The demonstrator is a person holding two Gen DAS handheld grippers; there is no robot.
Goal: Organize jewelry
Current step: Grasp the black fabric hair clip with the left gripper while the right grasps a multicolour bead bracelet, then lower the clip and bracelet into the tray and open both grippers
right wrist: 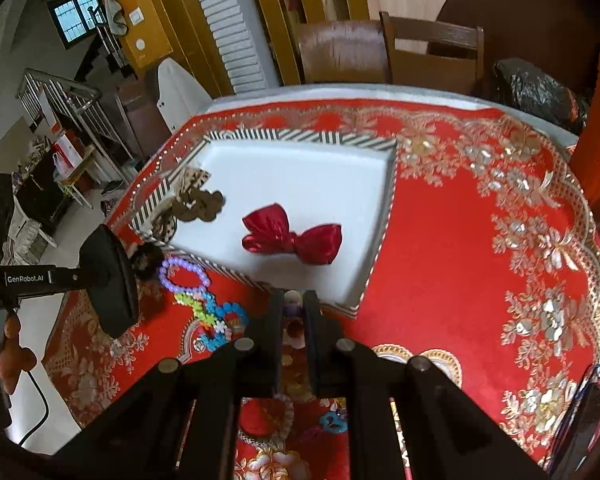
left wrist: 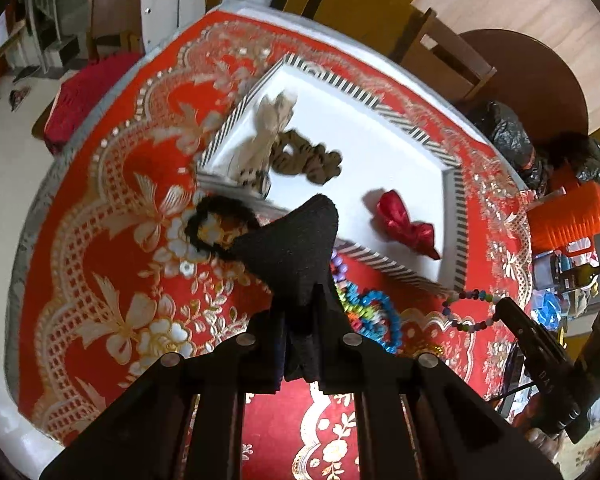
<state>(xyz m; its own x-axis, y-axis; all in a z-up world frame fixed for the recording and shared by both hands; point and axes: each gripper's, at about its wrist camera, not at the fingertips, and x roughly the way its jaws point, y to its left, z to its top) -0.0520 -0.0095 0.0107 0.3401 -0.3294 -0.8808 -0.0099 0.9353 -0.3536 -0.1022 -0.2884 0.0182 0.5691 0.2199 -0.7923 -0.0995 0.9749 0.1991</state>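
Note:
A white tray (left wrist: 380, 152) with a striped rim sits on the red cloth and shows in the right wrist view (right wrist: 300, 168) too. In it lie a red bow (left wrist: 406, 226) (right wrist: 294, 238), a brown scrunchie (left wrist: 308, 158) (right wrist: 200, 204) and a beige scrunchie (left wrist: 266, 132). My left gripper (left wrist: 304, 236) is shut and empty just before the tray's near rim, beside a black scrunchie (left wrist: 220, 220) (right wrist: 146, 258). My right gripper (right wrist: 294, 304) is shut on a multicoloured bead necklace (right wrist: 294, 312) (left wrist: 470, 308). Coloured bead bracelets (right wrist: 208, 308) (left wrist: 376, 312) lie before the tray.
The red patterned tablecloth (right wrist: 480, 260) covers a round table. Black bags (right wrist: 540, 92) and an orange container (left wrist: 572, 220) stand at the far right edge. Wooden chairs (right wrist: 432, 52) stand behind the table. More beads (right wrist: 332, 422) lie under my right gripper.

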